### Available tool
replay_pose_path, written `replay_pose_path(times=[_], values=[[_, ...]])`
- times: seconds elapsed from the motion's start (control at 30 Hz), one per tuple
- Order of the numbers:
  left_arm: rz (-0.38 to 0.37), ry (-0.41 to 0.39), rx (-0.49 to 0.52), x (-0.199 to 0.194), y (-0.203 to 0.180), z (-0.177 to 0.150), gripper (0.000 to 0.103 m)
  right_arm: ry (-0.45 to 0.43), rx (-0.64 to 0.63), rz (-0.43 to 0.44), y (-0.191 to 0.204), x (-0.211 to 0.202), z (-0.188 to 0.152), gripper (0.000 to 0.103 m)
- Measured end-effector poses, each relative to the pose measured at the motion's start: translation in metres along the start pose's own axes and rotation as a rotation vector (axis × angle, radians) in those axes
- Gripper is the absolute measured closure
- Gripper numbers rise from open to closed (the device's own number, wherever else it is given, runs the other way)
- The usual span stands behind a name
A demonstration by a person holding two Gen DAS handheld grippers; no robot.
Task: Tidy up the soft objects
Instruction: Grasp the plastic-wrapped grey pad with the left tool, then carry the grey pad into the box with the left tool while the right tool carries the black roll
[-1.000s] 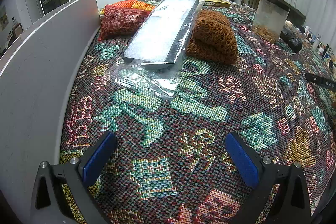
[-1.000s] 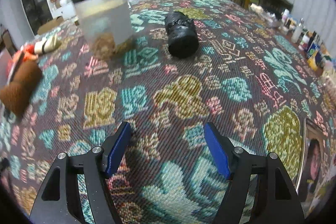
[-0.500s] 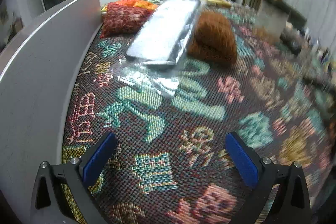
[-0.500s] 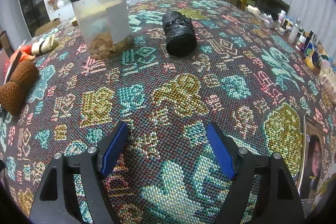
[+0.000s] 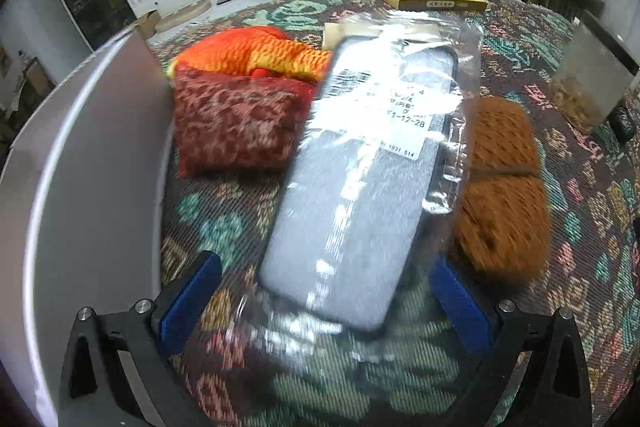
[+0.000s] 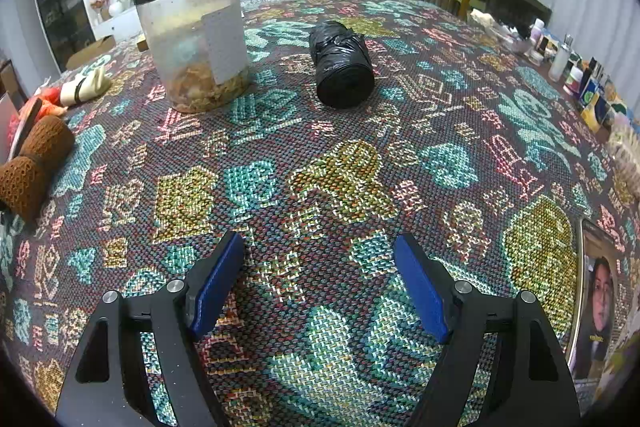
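Sorting has barely begun: bagged grey cloth [image 5: 352, 187] lies across red cushion [image 5: 236, 123] and brown knit bundle [image 5: 500, 187] on the tabletop [image 6: 340, 167]. Left hand-held gripper [image 5: 324, 301] straddles its near end, open; right hand-held gripper [image 6: 318, 287] open, empty.

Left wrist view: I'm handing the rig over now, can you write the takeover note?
Left claw: open, straddling the near end of the bagged grey item, not gripping.
Right claw: open, empty, over bare tablecloth.
Soft things: red patterned cushion, orange plush, brown knit bundle, clustered beside the grey bin wall.
Done: nothing visibly sorted.
Left: grip the bagged item, then the rest.
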State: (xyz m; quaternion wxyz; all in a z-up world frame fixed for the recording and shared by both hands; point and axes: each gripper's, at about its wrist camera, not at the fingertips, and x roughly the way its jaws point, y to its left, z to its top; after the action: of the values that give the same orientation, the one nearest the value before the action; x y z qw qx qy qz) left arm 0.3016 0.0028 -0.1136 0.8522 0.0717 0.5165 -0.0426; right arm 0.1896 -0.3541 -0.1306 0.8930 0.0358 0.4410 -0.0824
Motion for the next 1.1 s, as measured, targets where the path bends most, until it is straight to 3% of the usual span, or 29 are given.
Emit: replay_pose_path(times=[0.1,0.13,0.27,0.4,0.53,0.7,0.77,0.87,0.9,1.0,1.1], values=[[-0.051,-0.006,-0.022,0.008,0.006,0.004,0.002,0.0,0.0,0.0,0.0,0.0,0.0,0.023],[-0.07,-0.015,-0.032,0.008,0.009,0.003,0.021,0.0,0.0,0.0,0.0,0.0,0.0,0.023],[-0.036,0.008,-0.122,-0.008,0.013,-0.014,0.023,0.0,0.0,0.0,0.0,0.0,0.0,0.023],[-0.044,0.035,-0.24,-0.049,0.005,-0.071,0.023,0.0,0.0,0.0,0.0,0.0,0.0,0.023],[0.011,0.022,-0.177,-0.066,-0.014,-0.112,0.019,0.0,0.001,0.0,0.0,0.0,0.0,0.023],[0.062,0.029,-0.059,-0.049,-0.023,-0.115,0.007,0.0,0.004,0.006,0.0,0.0,0.0,0.022],[0.075,0.022,-0.048,-0.049,-0.021,-0.116,0.002,0.0,0.009,0.055,-0.004,0.0,0.001,0.02],[0.019,0.042,-0.133,-0.043,-0.004,-0.119,0.0,0.012,0.073,0.165,-0.029,-0.01,0.022,0.023],[-0.012,0.042,-0.177,-0.042,0.002,-0.123,0.0,-0.019,0.097,0.158,-0.038,-0.016,0.034,0.023],[0.006,0.021,-0.186,-0.045,0.003,-0.129,0.0,-0.085,0.142,0.101,-0.06,-0.024,0.086,0.02],[-0.003,-0.011,-0.172,-0.053,0.0,-0.133,0.025,0.021,0.16,0.131,-0.063,0.009,0.132,0.021]])
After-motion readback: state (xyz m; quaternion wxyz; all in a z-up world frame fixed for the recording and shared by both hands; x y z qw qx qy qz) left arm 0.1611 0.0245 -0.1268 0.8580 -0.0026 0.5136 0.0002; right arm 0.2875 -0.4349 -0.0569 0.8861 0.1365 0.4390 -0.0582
